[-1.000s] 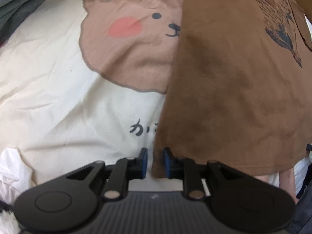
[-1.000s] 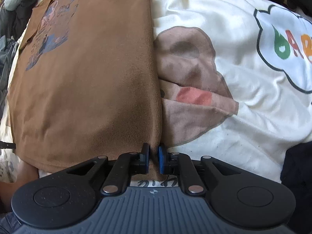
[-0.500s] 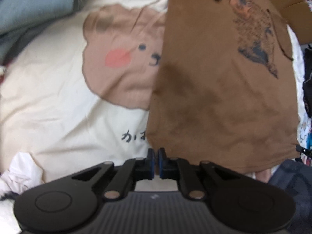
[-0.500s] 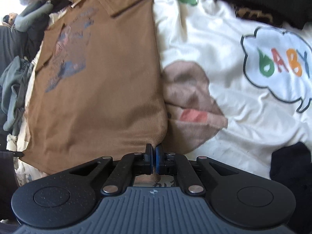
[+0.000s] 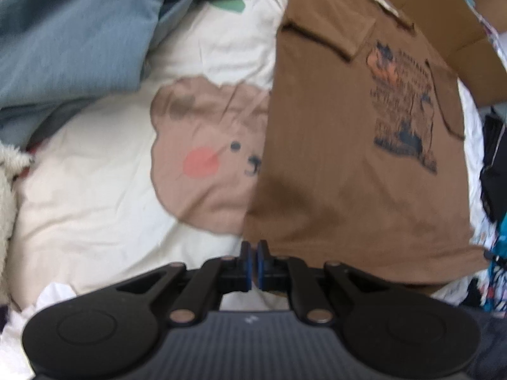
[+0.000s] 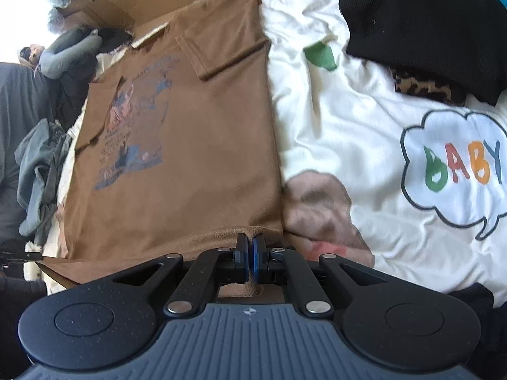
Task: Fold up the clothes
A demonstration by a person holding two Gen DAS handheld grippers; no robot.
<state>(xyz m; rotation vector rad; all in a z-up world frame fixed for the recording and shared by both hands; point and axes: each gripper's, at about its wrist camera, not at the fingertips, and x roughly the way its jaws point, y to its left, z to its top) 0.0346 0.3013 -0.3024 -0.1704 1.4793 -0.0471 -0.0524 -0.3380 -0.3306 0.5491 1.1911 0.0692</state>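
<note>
Right gripper (image 6: 249,255): fingers pinched tight on the hem of the brown shirt (image 6: 190,145), cloth bunched between the pads at the bottom centre. Left gripper (image 5: 252,264): fingers closed too, nipping the other hem corner. Two corners held so the hem can likely be carried up toward the collar for a fold. The shirt lies flat on the cream bedspread (image 6: 364,120), print up. The left view alone shows blue-grey bedding (image 5: 73,38), upper left; the right view alone shows the "BABY" bubble (image 6: 456,164) and black garment (image 6: 421,19).
</note>
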